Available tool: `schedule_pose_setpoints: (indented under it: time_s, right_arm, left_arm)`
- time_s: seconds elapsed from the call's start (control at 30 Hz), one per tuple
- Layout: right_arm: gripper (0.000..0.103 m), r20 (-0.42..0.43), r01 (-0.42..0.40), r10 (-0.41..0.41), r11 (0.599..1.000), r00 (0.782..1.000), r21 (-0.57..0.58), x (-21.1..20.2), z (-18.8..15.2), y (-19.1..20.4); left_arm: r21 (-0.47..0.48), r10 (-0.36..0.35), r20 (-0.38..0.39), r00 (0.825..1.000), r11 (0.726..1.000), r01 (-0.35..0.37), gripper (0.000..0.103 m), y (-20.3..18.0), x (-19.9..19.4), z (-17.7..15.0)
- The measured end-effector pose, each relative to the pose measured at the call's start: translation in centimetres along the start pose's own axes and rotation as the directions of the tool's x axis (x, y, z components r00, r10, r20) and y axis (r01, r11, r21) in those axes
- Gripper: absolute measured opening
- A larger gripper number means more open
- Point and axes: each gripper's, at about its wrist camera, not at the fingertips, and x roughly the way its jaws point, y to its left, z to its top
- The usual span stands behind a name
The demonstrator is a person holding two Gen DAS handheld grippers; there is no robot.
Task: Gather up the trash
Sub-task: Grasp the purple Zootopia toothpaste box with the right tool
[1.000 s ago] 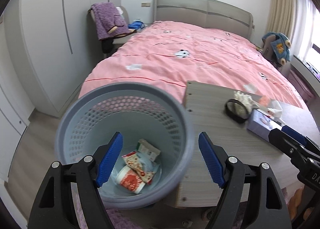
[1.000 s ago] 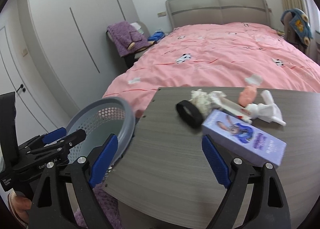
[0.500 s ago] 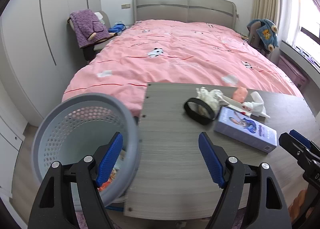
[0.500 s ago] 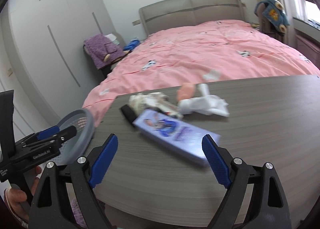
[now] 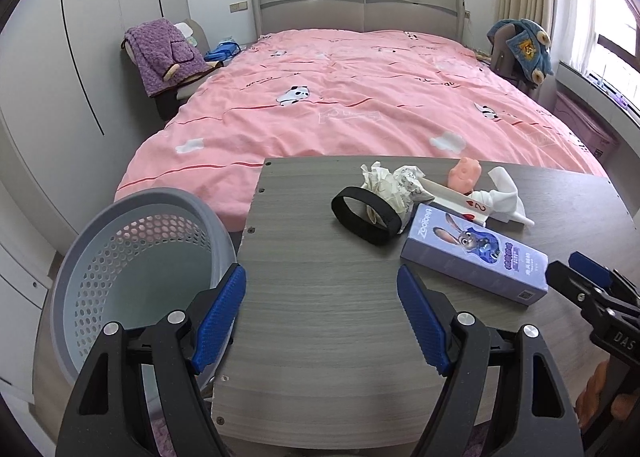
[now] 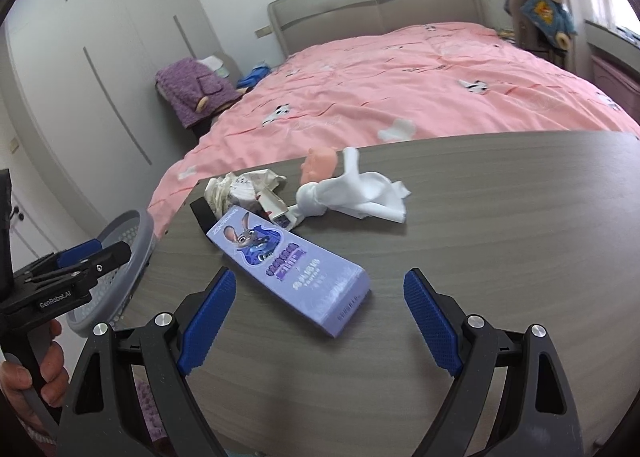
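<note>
A grey perforated trash basket (image 5: 136,269) stands on the floor left of the grey wooden table (image 5: 328,321); it also shows in the right wrist view (image 6: 128,241). On the table lie a purple cartoon box (image 5: 472,257) (image 6: 288,265), crumpled paper (image 5: 392,185) (image 6: 236,189), a black band (image 5: 366,219), a white sock (image 6: 360,197) (image 5: 506,193), a pink toy (image 6: 318,165) and a small card box (image 5: 460,199). My left gripper (image 5: 322,317) is open and empty over the table's near left corner. My right gripper (image 6: 320,317) is open and empty just before the purple box.
A bed with a pink cover (image 5: 360,97) lies beyond the table. A chair with a purple blanket (image 5: 164,53) stands at the far left by the wardrobe. A blue plush jacket (image 5: 520,45) hangs at the far right near the window.
Both grippers swung right, away from the basket and toward the table. The basket slid to the left in view; the purple box now lies close before my right gripper.
</note>
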Motion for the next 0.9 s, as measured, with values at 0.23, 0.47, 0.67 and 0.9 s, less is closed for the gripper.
schedule_pose_setpoints:
  time_s: [0.23,0.47,0.67,0.9]
  right_arm:
    - [0.084,-0.059,-0.049,0.045,0.996,0.997,-0.069,2.4,0.9,1.1]
    - [0.084,-0.118,-0.063,0.046,0.988,0.992,-0.145,4.3,1.3,2.1]
    - [0.084,-0.148,-0.095,0.07,0.981,0.987,-0.168,3.9,0.4,3.1]
    - [0.084,-0.217,-0.185,0.144,0.965,0.965,-0.185,3.5,-1.5,5.4]
  left_arm:
    - [-0.031,0.022,-0.002,1.0,0.999,-0.022,0.075,1.0,-0.1,0.2]
    - [-0.046,0.029,0.005,1.0,0.999,-0.029,0.075,1.8,-0.3,0.3]
    - [-0.062,0.036,0.006,0.999,0.997,-0.035,0.075,2.3,-0.3,0.3]
    - [-0.082,0.046,0.002,0.999,0.996,-0.046,0.075,3.1,0.0,0.3]
